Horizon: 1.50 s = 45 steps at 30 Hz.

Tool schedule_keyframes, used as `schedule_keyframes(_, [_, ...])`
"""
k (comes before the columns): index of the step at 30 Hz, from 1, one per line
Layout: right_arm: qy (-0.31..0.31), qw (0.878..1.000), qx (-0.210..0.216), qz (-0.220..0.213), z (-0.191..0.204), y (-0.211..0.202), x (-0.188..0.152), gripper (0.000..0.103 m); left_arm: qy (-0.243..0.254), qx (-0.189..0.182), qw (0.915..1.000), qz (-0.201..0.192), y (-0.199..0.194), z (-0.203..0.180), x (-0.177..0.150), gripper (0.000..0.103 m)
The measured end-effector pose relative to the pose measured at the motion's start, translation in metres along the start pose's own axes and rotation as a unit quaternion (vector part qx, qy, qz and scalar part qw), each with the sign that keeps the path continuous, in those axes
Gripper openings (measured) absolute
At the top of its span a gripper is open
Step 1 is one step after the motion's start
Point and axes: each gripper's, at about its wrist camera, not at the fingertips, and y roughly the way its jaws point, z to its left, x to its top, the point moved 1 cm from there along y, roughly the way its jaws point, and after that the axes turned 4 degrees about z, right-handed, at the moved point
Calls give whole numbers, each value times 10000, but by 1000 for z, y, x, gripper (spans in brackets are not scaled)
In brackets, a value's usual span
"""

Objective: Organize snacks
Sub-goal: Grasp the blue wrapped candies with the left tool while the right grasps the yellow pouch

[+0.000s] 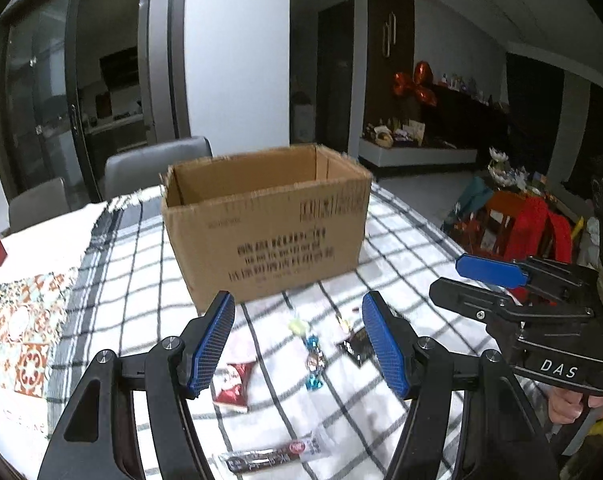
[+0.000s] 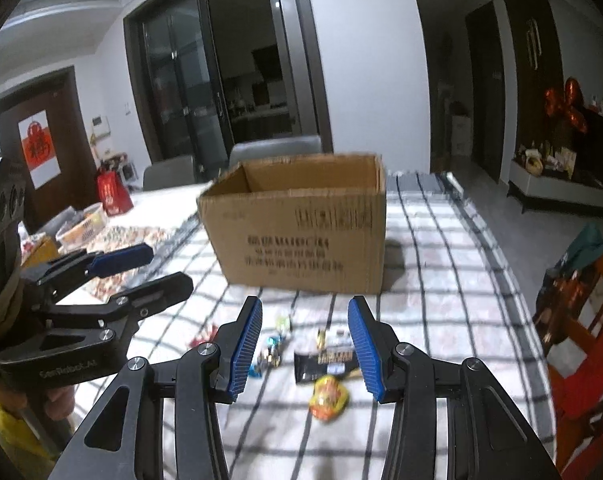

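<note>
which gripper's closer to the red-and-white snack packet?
Left. The left gripper hangs open with the red-and-white snack packet by its left finger; the right gripper hangs over the black wrapper.

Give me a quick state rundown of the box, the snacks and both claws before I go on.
Cardboard box: upright, top open, inside not visible.
Red-and-white packet: loose on the checked cloth.
Blue-wrapped candies: loose on the cloth.
Black snack bar: flat on the cloth, outside the box.
Orange-yellow packet: on the cloth, outside the box.
Left claw: open, nothing between its fingers.
Right claw: open, nothing gripped.
</note>
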Motion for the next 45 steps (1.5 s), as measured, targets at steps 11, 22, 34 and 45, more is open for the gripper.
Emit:
schedule_keyframes(11, [389, 9962, 82, 781, -11, 35, -33, 45, 9, -335, 9968, 724, 43, 1, -30, 58])
schedule_keyframes(22, [475, 9917, 29, 1198, -17, 60, -53, 45, -29, -634, 9885, 1371, 85, -2, -44, 49])
schedule_keyframes(34, [561, 9882, 46, 1424, -19, 84, -60, 41, -64, -678, 9815, 1789, 128, -3, -47, 37])
schedule_keyframes(45, [545, 9877, 6, 1469, -19, 96, -60, 34, -104, -651, 9801, 1873, 143, -1, -47, 30])
